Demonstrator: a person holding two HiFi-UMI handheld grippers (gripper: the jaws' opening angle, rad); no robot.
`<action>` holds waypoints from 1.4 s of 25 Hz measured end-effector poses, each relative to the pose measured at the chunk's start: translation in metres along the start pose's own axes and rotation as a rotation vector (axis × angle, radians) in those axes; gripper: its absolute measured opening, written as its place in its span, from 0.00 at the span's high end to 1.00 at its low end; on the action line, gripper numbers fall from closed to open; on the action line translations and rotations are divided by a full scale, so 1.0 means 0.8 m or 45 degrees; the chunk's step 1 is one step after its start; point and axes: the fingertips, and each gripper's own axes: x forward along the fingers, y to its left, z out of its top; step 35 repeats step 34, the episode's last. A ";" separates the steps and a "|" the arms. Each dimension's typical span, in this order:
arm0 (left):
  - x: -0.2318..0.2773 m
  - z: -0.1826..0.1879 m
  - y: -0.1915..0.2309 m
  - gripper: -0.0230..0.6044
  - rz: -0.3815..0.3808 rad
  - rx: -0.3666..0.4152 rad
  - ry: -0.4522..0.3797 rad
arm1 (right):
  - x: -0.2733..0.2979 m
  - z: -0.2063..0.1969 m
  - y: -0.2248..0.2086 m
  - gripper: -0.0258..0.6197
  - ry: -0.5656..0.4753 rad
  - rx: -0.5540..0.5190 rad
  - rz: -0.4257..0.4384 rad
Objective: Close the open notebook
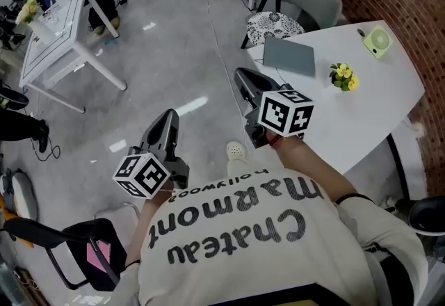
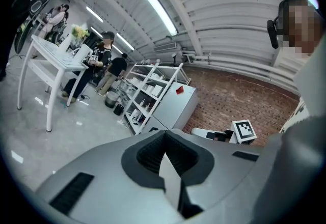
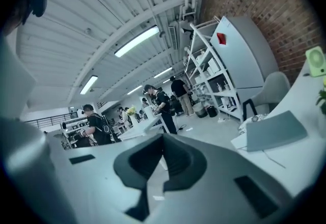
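Note:
A grey notebook lies closed and flat on the white round table, near its far left edge. In the right gripper view the notebook shows at the right, ahead of the jaws and some way off. My right gripper hangs in the air beside the table's left edge, short of the notebook, its jaws together with nothing between them. My left gripper is held over the bare floor further left, its jaws likewise closed and empty. Neither gripper touches the notebook.
On the table stand a small pot of yellow flowers and a light green device. A chair with a patterned cushion sits behind the table. A white work table with people stands far left; a black chair is close by.

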 end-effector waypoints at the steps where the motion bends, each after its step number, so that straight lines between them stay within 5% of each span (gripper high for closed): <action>1: -0.003 -0.002 -0.001 0.96 0.009 0.010 0.003 | -0.005 -0.003 0.000 0.96 0.001 -0.022 -0.010; 13: -0.015 -0.036 -0.010 0.96 -0.012 -0.039 0.035 | -0.039 -0.052 -0.017 0.96 0.096 -0.061 -0.093; 35: -0.001 -0.047 0.001 0.96 -0.002 -0.078 0.052 | -0.040 -0.057 -0.071 0.96 0.128 -0.019 -0.193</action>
